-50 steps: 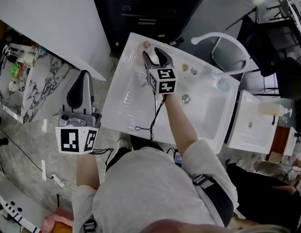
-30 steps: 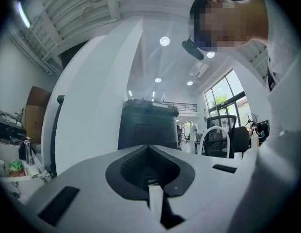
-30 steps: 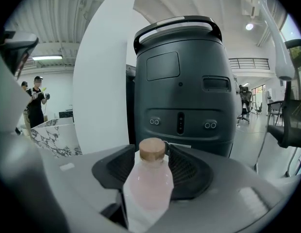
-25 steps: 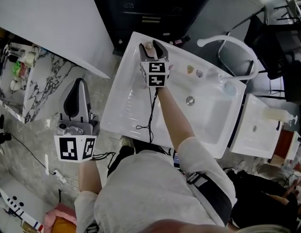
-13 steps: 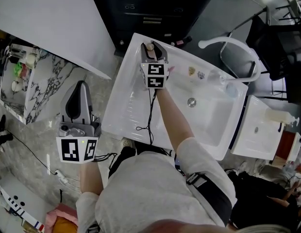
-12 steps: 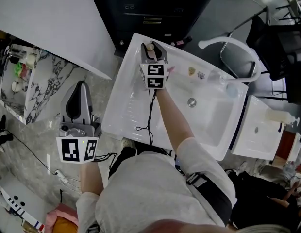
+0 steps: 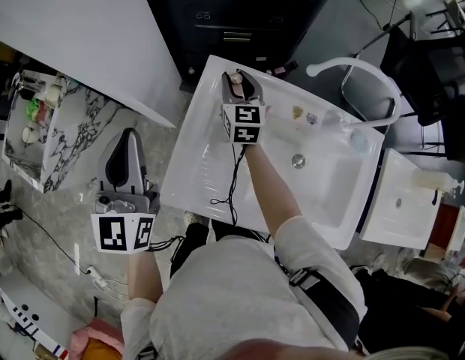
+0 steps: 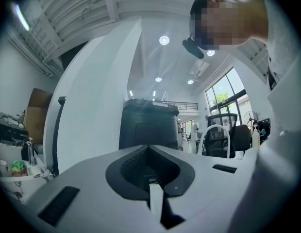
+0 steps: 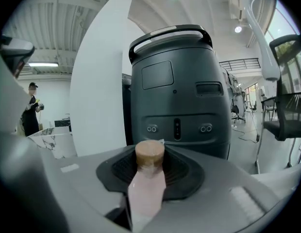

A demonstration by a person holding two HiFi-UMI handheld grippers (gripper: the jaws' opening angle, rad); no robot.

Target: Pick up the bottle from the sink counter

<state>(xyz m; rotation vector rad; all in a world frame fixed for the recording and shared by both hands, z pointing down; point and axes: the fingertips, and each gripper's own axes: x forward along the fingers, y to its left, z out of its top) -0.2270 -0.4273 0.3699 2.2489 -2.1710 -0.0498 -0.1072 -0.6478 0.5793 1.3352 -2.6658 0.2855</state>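
Note:
A small pale pink bottle (image 9: 146,191) with a tan cap (image 7: 234,76) stands upright between the jaws of my right gripper (image 9: 150,171). The jaws are closing and their dark pads press on the bottle's sides. From the head view, my right gripper (image 7: 239,82) is at the far left corner of the white sink counter (image 7: 206,103), and the bottle's body is hidden by the jaws. My left gripper (image 7: 128,136) hangs over the floor left of the sink, its jaws together and nothing in them; the left gripper view shows its pads (image 8: 149,165) meeting.
A white faucet (image 7: 352,67) arches over the basin's far right, with small items (image 7: 298,112) on the back rim and a drain (image 7: 298,160) in the bowl. A dark grey machine (image 9: 175,91) stands behind the sink. A marble shelf (image 7: 37,103) lies left, and a cable (image 7: 231,193) trails across the basin.
My right gripper reached from the basin's middle to the far left corner and closed its jaws around the bottle. The left gripper stayed in place.

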